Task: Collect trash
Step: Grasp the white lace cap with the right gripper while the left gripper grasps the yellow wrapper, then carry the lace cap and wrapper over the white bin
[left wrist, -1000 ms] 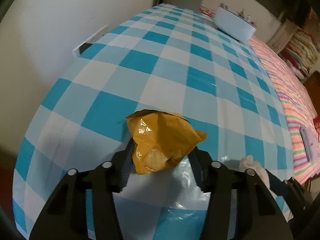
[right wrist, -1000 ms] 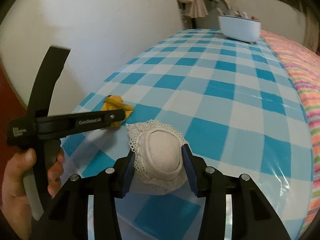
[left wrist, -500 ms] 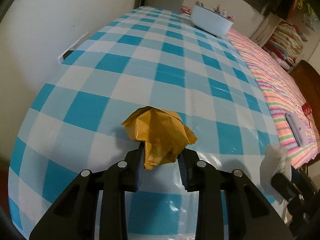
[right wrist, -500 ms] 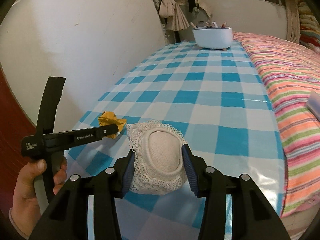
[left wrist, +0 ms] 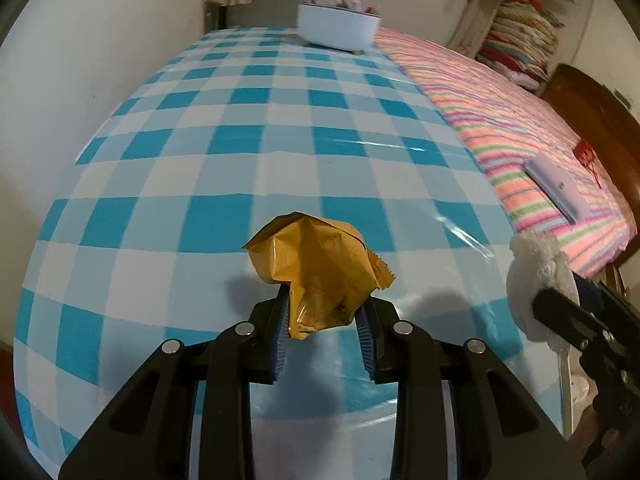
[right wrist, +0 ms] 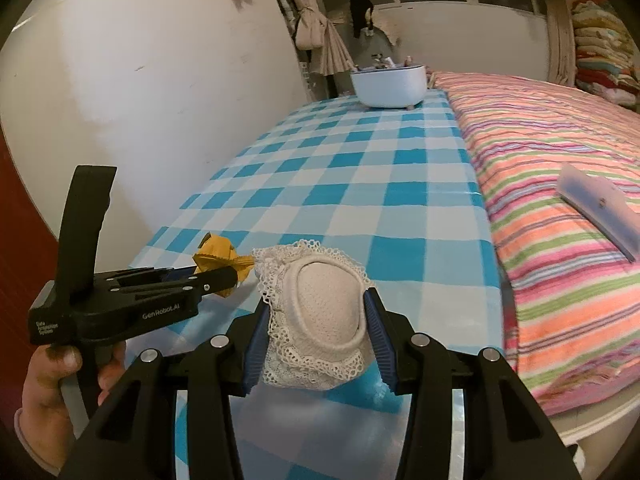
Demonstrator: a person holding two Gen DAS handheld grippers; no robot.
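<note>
Above the near end of the checked desk (left wrist: 248, 148), the left tool (left wrist: 323, 320) is clamped on a crumpled yellow wrapper (left wrist: 320, 272), while just to its right the right tool (right wrist: 318, 332) grips a cream lace-edged cloth (right wrist: 324, 316), both lifted clear of the desk.
</note>
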